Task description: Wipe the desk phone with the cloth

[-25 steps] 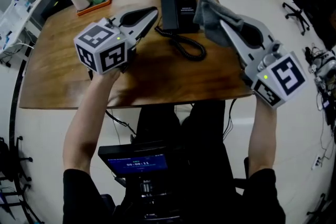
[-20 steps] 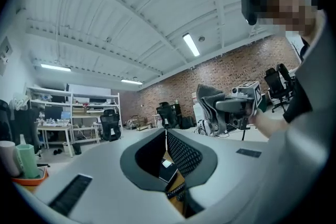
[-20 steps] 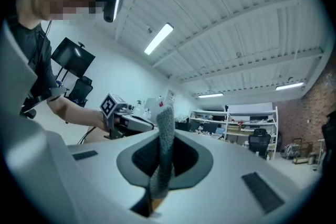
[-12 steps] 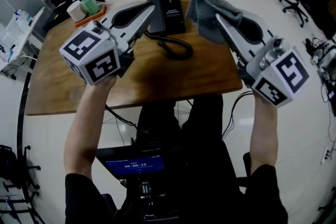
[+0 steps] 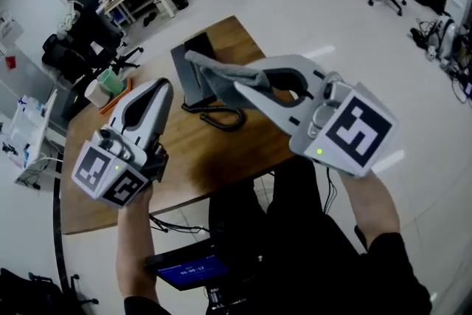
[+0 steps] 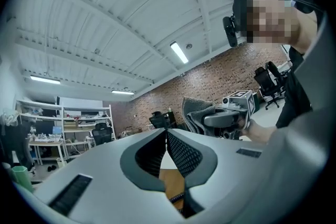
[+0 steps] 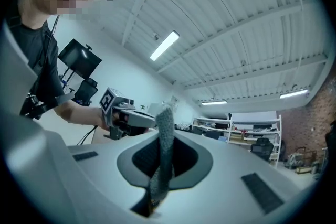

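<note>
Grey cloth (image 7: 160,165) is clamped between the closed jaws of the right tongs (image 5: 237,88), held aloft over the wooden bench (image 5: 214,158). The left tongs (image 6: 167,132), jaws pressed together on nothing, point upward beside them. The black desk phone (image 5: 184,74) lies on the bench beneath the cloth, its coiled cord (image 5: 221,118) trailing toward the person.

Cloth (image 5: 221,75): grey, soft, napped fabric. Desk (image 5: 206,158): brown wood, faint sheen. Desk phone (image 5: 181,74): black matt plastic. Left gripper (image 6: 166,132): smooth pale-grey plastic; pads (image 6: 182,156) dark, dimpled.
</note>
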`<action>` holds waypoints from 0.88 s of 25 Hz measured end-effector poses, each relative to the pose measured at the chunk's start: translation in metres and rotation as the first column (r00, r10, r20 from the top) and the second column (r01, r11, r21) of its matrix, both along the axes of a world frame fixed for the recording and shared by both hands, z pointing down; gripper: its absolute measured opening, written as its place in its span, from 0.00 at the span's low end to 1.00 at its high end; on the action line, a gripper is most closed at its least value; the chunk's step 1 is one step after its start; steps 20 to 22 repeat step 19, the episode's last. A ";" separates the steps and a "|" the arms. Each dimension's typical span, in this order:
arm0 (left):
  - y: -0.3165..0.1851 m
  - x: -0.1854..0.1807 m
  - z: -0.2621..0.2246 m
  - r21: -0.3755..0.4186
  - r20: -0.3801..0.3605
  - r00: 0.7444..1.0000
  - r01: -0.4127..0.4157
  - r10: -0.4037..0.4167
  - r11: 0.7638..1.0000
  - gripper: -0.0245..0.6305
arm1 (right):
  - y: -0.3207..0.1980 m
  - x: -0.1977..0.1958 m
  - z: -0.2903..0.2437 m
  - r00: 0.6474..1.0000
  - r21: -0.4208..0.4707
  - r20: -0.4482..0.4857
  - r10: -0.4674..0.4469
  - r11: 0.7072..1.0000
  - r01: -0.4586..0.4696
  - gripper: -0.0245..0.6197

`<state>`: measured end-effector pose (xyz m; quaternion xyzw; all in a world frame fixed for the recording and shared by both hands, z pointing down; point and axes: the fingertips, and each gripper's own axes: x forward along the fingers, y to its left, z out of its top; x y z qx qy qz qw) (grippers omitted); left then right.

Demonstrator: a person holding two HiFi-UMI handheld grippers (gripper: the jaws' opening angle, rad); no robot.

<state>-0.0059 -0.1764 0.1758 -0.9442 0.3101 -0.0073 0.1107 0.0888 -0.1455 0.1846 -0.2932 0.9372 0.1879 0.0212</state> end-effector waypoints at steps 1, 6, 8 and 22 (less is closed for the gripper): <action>0.003 0.001 -0.006 0.017 0.001 1.000 0.006 -0.006 1.000 0.05 | 0.001 -0.001 0.000 1.000 -0.001 -0.006 0.000 1.000 0.000 0.08; 0.009 0.005 -0.015 0.046 -0.005 1.000 0.005 -0.005 0.999 0.05 | 0.003 -0.004 -0.003 1.000 -0.013 -0.001 -0.009 1.000 0.009 0.07; 0.010 0.005 -0.014 0.049 -0.009 1.000 0.002 -0.001 0.999 0.05 | 0.004 -0.005 -0.004 1.000 -0.008 0.005 -0.014 1.000 0.014 0.07; 0.008 0.009 -0.002 0.029 -0.022 1.000 -0.014 0.014 0.999 0.05 | 0.009 -0.004 -0.005 1.000 0.027 0.001 -0.011 1.000 0.011 0.08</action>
